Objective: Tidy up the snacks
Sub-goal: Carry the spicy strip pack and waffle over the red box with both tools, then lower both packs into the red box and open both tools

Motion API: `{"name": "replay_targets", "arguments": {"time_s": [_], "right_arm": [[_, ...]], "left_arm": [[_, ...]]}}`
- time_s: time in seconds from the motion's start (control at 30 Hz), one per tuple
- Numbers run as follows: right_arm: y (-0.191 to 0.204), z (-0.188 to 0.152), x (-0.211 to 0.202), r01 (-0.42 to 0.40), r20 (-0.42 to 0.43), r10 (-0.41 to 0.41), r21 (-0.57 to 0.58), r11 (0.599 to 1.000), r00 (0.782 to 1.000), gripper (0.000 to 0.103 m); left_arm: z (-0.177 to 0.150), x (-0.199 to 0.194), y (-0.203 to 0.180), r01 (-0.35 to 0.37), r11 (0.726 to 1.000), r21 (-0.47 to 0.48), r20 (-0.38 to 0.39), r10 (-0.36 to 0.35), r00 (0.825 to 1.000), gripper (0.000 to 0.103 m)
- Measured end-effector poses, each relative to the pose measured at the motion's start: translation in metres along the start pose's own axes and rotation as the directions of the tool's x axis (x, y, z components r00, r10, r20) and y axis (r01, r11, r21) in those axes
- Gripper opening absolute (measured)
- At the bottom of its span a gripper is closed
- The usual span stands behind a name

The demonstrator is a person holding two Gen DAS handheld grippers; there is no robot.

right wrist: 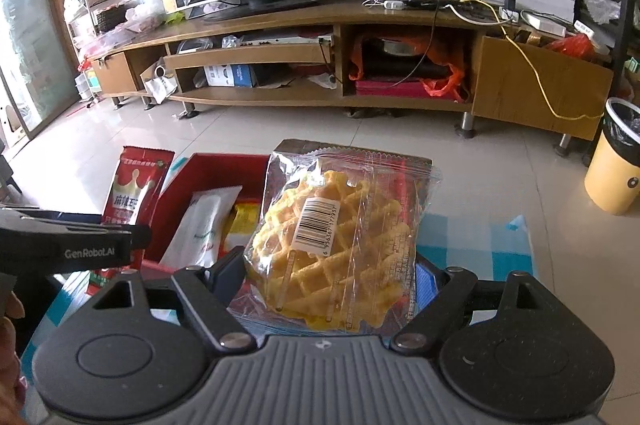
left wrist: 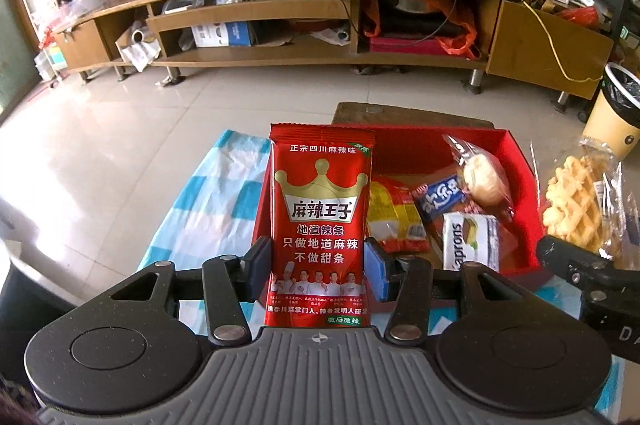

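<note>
Red cardboard is forming the open box (left wrist: pixel 516 161) that is sitting on the table's blue-and-white checked cloth (left wrist: pixel 216 193), just ahead of both claws, to the right of the left claw and to the left of the right one. Inside it, several packets are lying loose: a clear-wrapped round bun (left wrist: pixel 482 177) towards the far right, a white Kaprons pack (left wrist: pixel 472 241) nearest the left claw's right side, a blue wrapper (left wrist: pixel 440 197) between them, and a yellow-and-red packet (left wrist: pixel 394 221) just beyond the left claw's right pad.

Next in size, the waffle packet (right wrist: pixel 340 237), clear film with a barcode label facing up, is being gripped by the right claw (right wrist: pixel 330 281); its pads are pressing on the packet's two sides and the packet is tilting forward above the box's near right part.

Smaller, the red spicy-strip packet (left wrist: pixel 320 225) is standing upright in the left claw (left wrist: pixel 320 265), clamped at its lower half between the two pads, in front of the box's left wall. A person's fingers (right wrist: pixel 10 309) are showing at the left edge of the right wrist view, behind the left claw.
</note>
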State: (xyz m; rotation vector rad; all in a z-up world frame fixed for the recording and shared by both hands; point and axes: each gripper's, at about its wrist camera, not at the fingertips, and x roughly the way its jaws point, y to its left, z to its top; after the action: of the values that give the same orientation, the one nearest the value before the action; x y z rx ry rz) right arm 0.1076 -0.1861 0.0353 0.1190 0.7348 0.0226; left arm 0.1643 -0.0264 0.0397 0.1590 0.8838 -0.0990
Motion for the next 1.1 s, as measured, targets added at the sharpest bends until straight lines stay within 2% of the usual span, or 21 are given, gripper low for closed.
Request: {"name": "replay_targets", "arguments": {"time_s": [0.4,0.47,0.53,0.8,0.9,0.97,1.1], "right_arm": [[-0.010,0.021,0.047,0.014,-0.031,-0.014,0.007,1.000,0.999,0.079],[-0.010,0.022,0.054,0.015,-0.039,-0.015,0.000,1.000,0.999,0.079],[-0.010,0.023,0.060,0.015,-0.047,-0.015,-0.003,1.000,0.999,0.079],[-0.014,0.022,0.088,-0.004,-0.112,0.005,0.005,1.000,0.994,0.079],[-0.013,0.022,0.094,0.000,-0.123,0.000,0.001,1.000,0.992,0.079],[-0.013,0.022,0.095,-0.001,-0.120,0.000,-0.004,1.000,0.993,0.080],[-0.010,0.022,0.095,-0.001,-0.119,0.000,-0.010,1.000,0.993,0.082]], "left_arm": [[0.019,0.036,-0.003,-0.033,0.999,0.013,-0.020,0.034,0.999,0.057],[0.022,0.041,-0.004,-0.034,0.999,0.013,-0.026,0.035,0.999,0.052],[0.024,0.044,-0.004,-0.033,0.999,0.013,-0.028,0.033,0.999,0.052],[0.022,0.060,-0.013,-0.038,0.998,0.041,-0.059,0.041,0.997,0.053],[0.023,0.060,-0.014,-0.040,0.998,0.042,-0.057,0.042,0.997,0.056],[0.023,0.060,-0.013,-0.036,0.999,0.037,-0.057,0.039,0.998,0.062],[0.023,0.059,-0.012,-0.034,0.999,0.036,-0.060,0.036,0.998,0.063]]}}
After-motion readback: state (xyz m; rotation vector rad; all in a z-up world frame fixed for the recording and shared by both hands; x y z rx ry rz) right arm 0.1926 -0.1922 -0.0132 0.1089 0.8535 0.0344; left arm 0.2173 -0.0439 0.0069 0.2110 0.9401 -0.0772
